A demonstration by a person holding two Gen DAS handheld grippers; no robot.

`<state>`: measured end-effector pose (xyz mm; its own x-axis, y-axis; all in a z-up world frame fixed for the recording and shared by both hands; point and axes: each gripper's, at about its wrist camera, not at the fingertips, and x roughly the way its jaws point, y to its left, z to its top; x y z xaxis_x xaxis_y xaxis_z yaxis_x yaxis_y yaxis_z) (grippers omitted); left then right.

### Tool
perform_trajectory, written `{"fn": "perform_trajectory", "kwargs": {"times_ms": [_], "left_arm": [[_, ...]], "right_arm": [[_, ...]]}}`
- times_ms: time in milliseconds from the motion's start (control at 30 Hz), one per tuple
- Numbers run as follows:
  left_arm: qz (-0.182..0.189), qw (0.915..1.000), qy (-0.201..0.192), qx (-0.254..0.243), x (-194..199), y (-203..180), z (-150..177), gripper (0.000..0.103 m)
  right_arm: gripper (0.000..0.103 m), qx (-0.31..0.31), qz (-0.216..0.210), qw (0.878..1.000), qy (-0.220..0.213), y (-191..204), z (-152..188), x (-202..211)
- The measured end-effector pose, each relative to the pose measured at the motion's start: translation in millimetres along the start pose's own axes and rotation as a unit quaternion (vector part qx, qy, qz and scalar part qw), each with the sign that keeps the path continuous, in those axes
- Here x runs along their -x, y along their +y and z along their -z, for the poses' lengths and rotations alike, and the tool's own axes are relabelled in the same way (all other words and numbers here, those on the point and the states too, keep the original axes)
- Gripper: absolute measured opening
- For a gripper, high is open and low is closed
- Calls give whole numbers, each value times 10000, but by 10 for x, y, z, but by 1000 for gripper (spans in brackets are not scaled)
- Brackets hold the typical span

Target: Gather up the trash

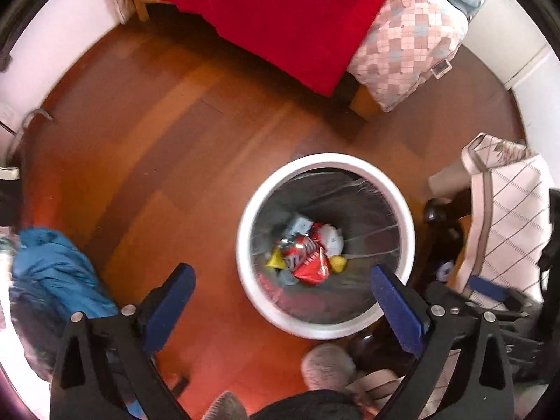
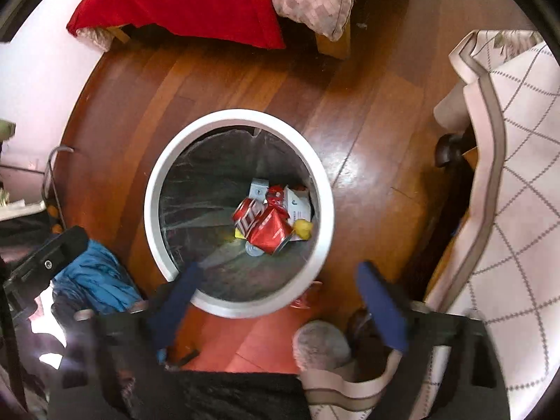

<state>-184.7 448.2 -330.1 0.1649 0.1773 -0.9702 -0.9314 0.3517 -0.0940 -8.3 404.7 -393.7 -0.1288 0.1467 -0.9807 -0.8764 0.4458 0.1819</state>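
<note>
A round white trash bin with a clear liner stands on the wooden floor; it also shows in the right wrist view. At its bottom lie red soda cans, a red wrapper, yellow scraps and white paper. My left gripper is open and empty above the bin's near rim. My right gripper is open and empty, also above the near rim. Both grippers look down into the bin.
A bed with a red blanket and a checked pillow lies at the back. A blue garment lies at the left. A quilted cloth over furniture is at the right. A grey slipper is near me.
</note>
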Motion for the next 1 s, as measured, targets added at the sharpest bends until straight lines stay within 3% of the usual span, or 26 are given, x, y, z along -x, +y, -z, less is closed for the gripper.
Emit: {"fn": "perform_trajectory", "kwargs": {"times_ms": [167,500,1000], "left_arm": [[-131,9995,-288,-33,371,15,221,103],[-94,9967,-791,-155,1214,-60,514,103],[694,9912,-1076,-346,2502,-189,865,103]], "right_arm": [[103,119,169,9997,-121,-38,240,293],[103,249,-101,9976,-645,111,669,1219],[103,707,-988,9849,-1230,335,1253,2783]]}}
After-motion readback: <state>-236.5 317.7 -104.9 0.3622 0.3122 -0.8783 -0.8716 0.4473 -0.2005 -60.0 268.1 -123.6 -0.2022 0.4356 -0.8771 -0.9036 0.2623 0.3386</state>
